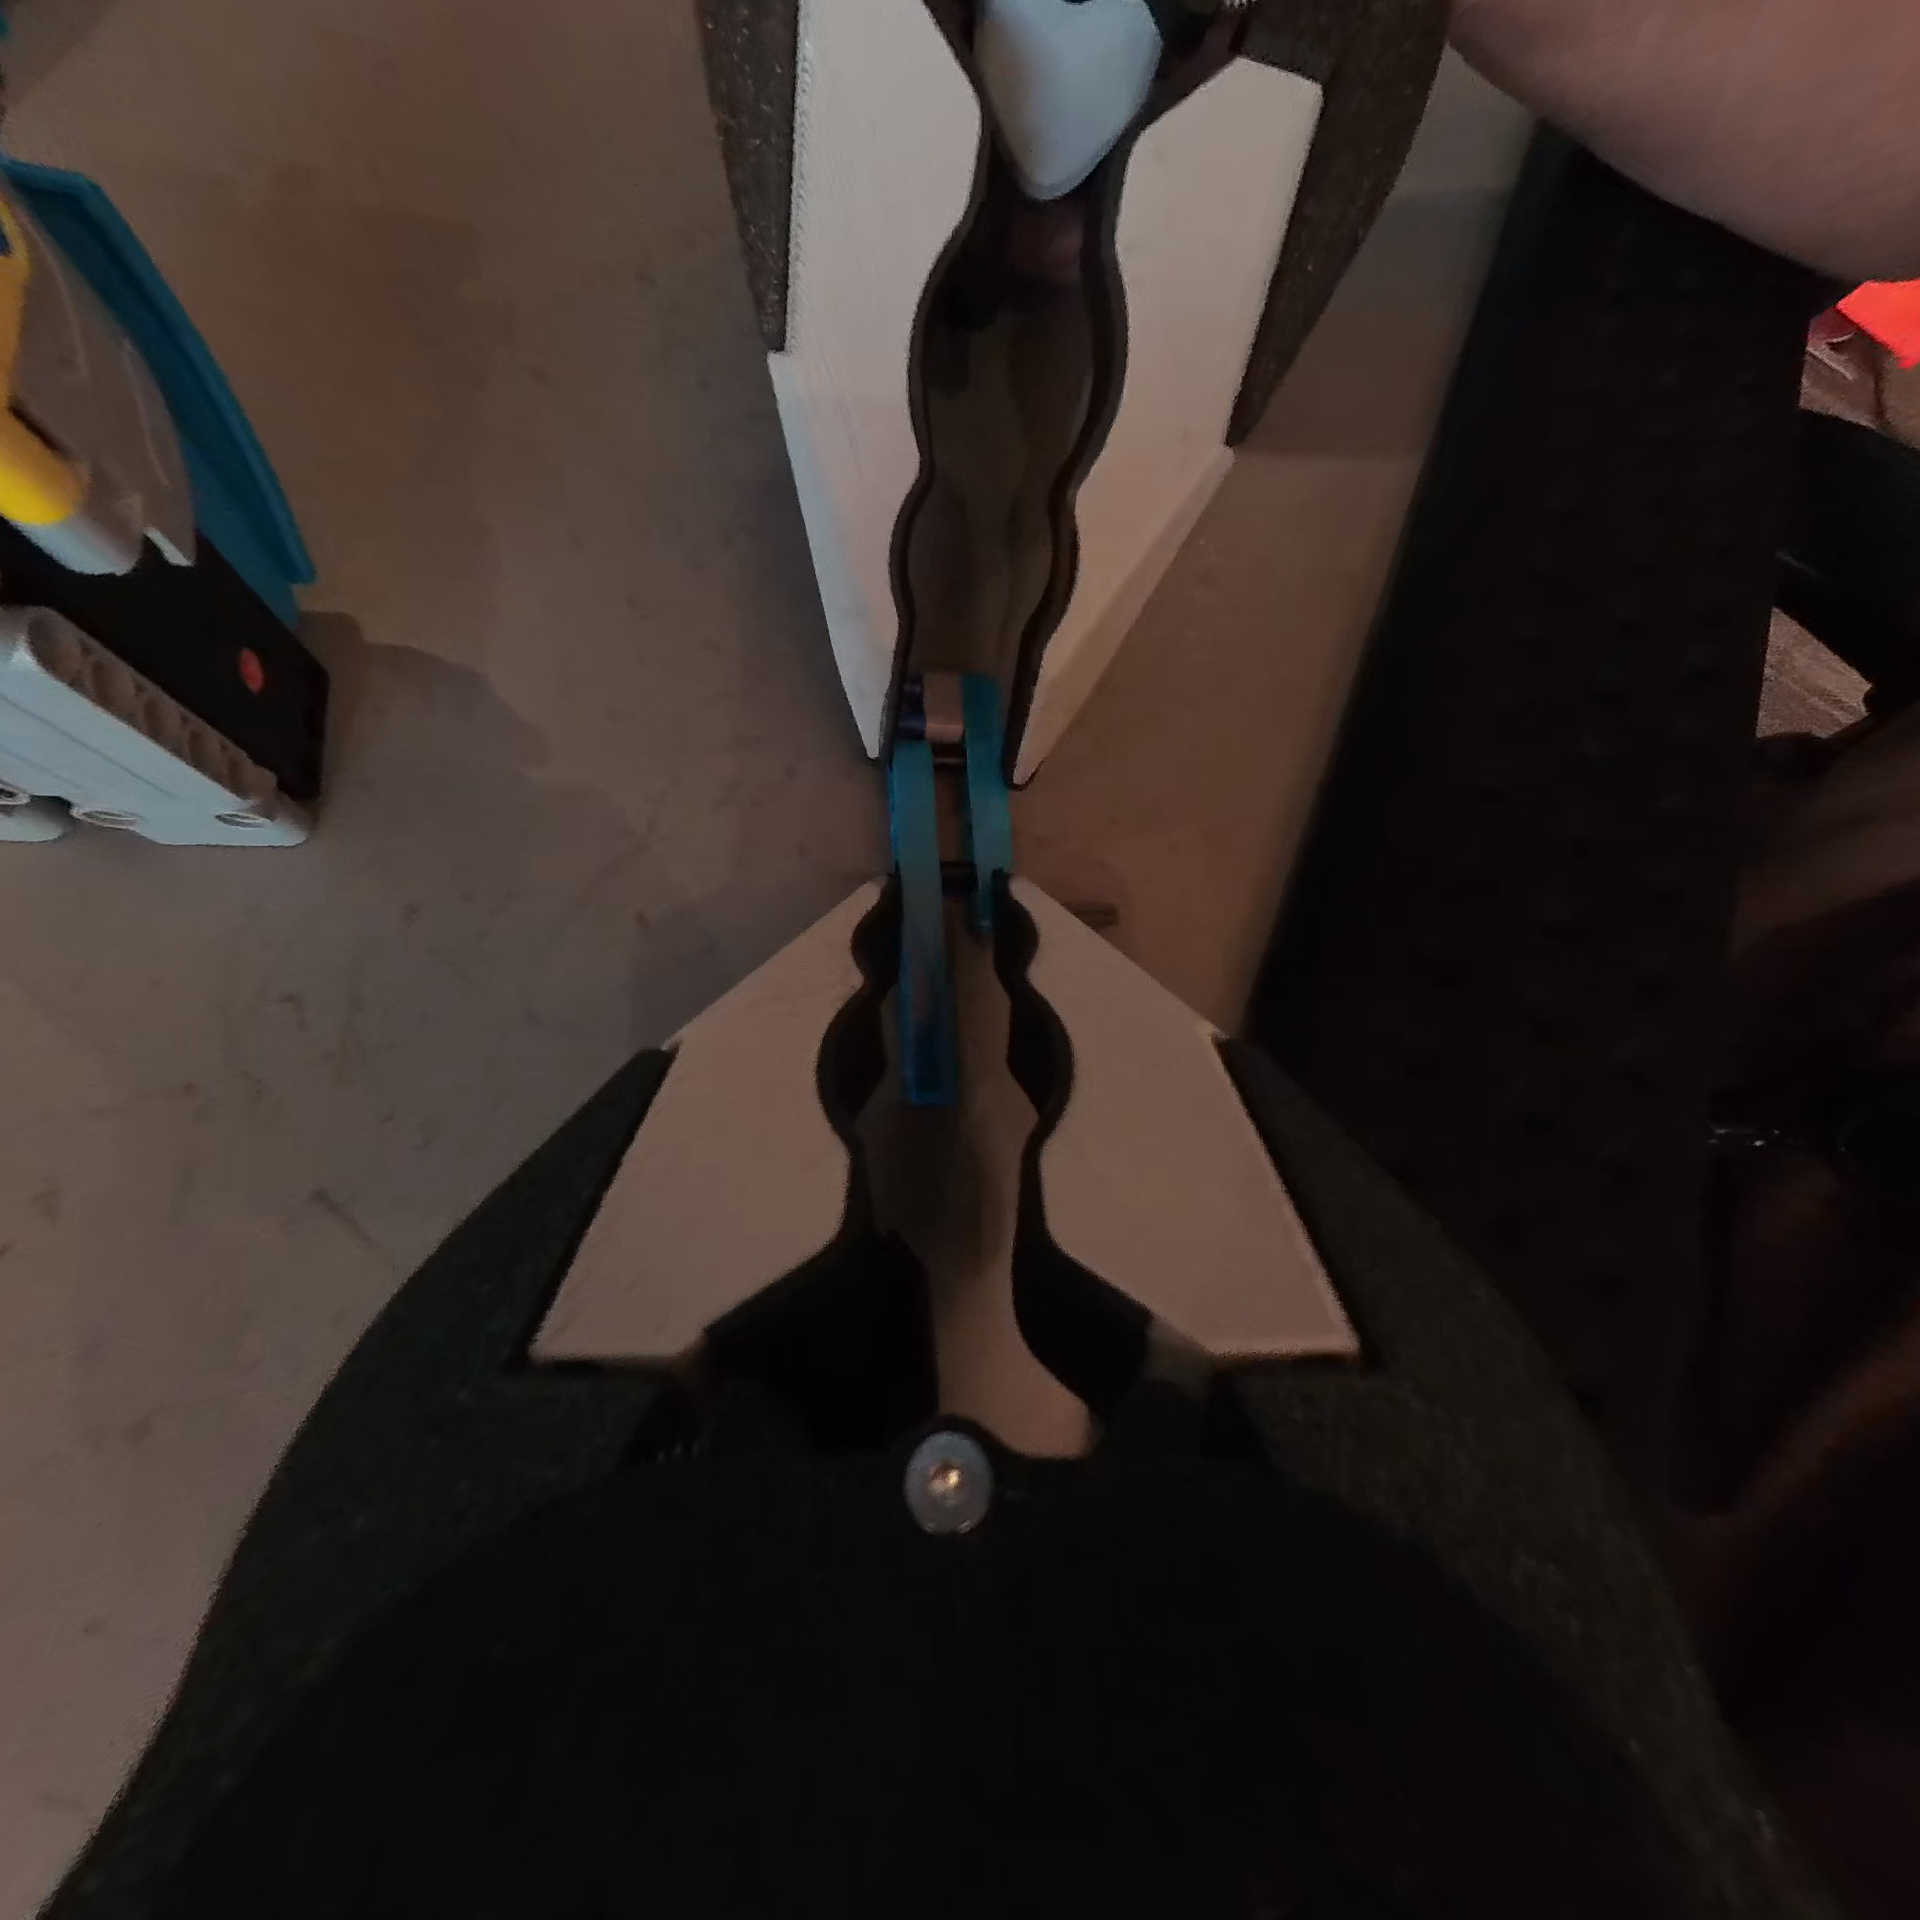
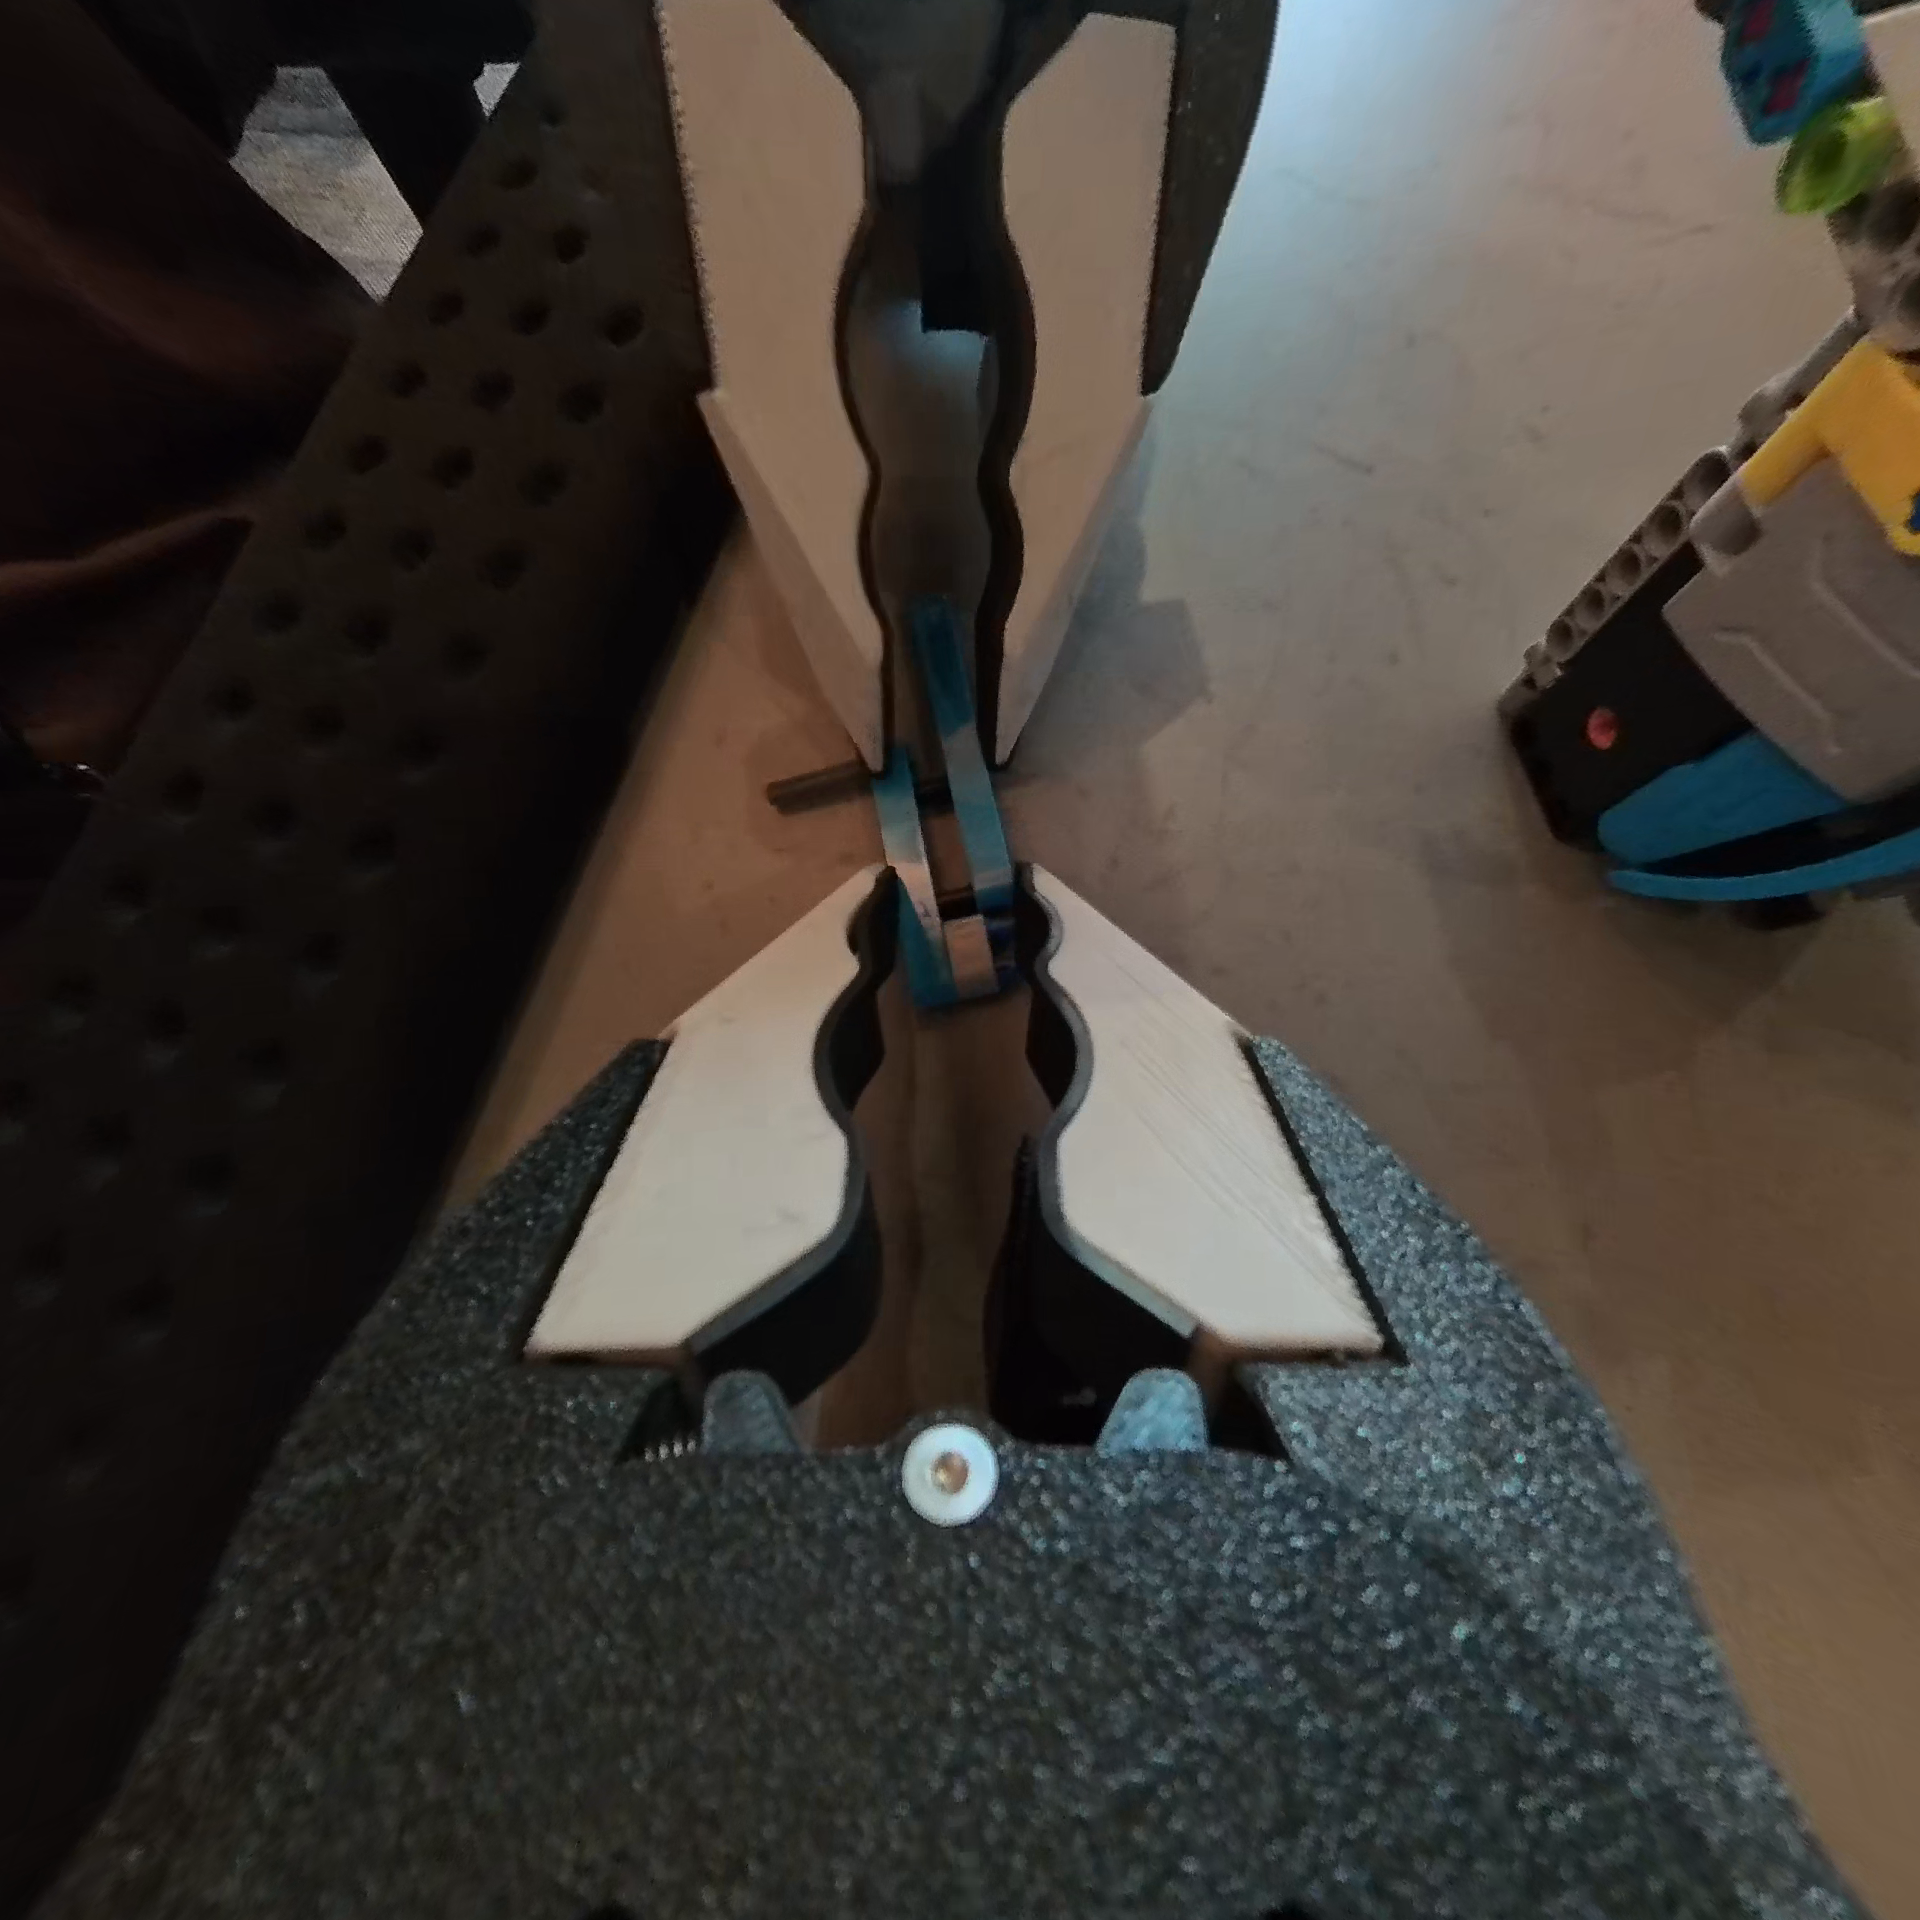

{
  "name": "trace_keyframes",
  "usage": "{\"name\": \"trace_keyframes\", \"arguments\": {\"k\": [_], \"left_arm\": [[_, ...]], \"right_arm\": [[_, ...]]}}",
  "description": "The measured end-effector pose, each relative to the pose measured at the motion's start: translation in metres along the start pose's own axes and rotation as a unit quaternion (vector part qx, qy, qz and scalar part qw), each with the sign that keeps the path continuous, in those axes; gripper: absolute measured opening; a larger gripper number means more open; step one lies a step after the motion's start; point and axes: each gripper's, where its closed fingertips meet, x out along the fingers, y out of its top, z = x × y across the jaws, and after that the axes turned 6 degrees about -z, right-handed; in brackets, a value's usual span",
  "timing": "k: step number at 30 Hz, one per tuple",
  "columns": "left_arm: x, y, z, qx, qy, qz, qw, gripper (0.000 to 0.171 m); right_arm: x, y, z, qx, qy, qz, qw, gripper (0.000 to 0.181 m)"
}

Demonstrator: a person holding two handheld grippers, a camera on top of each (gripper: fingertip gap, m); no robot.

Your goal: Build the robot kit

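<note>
A: Two grippers meet nose to nose over the beige tabletop (image 2: 1351,520), and both are closed on the same thing: a small assembly of blue beams (image 1: 940,894) joined by dark pins.

B: Which end does each hold?

A: The left gripper (image 1: 940,914) has its jaws narrowed almost together on one end of the blue beams; the right gripper (image 2: 951,914) pinches the opposite end. Held from both ends like that, the assembly hangs between the two sets of tips, clear of the tabletop as far as I can judge.

B: Why tip to tip?

A: My reading is that each grip steadies one beam so the two can be pressed or pulled along the pins. I cannot tell which.

B: What lies about the blue beams?

A: A short dark axle (image 2: 810,787) lies on the tabletop just beside them. A black perforated board (image 2: 343,582) runs along on that same side. Well apart on the other side stands a brick-built model (image 2: 1714,665) in grey, black, yellow and blue, with a red dot on its black block.
</note>
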Motion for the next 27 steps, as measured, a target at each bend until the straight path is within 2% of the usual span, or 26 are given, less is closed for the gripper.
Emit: {"name": "trace_keyframes", "arguments": {"k": [2, 10, 11, 12, 13, 15, 17, 20, 27], "left_arm": [[0.0, 0.001, -0.005, -0.008, 0.011, 0.002, 1.0, 0.006], [0.0, 0.0, -0.005, 0.004, 0.017, 0.006, 1.0, 0.007], [0.0, 0.0, -0.004, -0.004, 0.012, 0.006, 1.0, 0.012], [-0.003, 0.002, -0.003, -0.014, 0.002, 0.014, 1.0, 0.019], [-0.008, 0.007, -0.003, -0.027, -0.008, 0.028, 0.999, 0.029], [-0.013, 0.008, -0.006, -0.038, -0.006, 0.031, 0.999, 0.033], [-0.013, 0.002, -0.008, -0.024, 0.011, 0.011, 1.0, 0.039], [-0.019, 0.008, 0.004, -0.007, -0.011, 0.026, 1.0, 0.038], [-0.005, -0.003, 0.015, 0.101, 0.016, -0.016, 0.995, 0.038]], "right_arm": [[0.0, 0.0, 0.0, 0.001, -0.001, -0.005, 1.0, 0.022], [0.0, 0.0, -0.002, -0.006, 0.0, -0.008, 1.0, 0.022], [0.0, 0.0, -0.002, -0.003, 0.001, -0.004, 1.0, 0.021], [-0.001, -0.001, 0.002, -0.006, -0.013, -0.006, 1.0, 0.007], [-0.001, -0.001, 0.002, -0.016, -0.018, -0.003, 1.0, 0.006], [0.0, 0.0, 0.002, -0.027, -0.024, -0.011, 0.999, 0.006], [0.0, 0.0, 0.002, -0.029, -0.029, -0.014, 0.999, 0.007], [-0.001, 0.0, 0.002, -0.029, -0.033, -0.022, 0.999, 0.007], [-0.006, -0.001, 0.008, 0.017, -0.036, -0.017, 0.999, 0.012]]}}
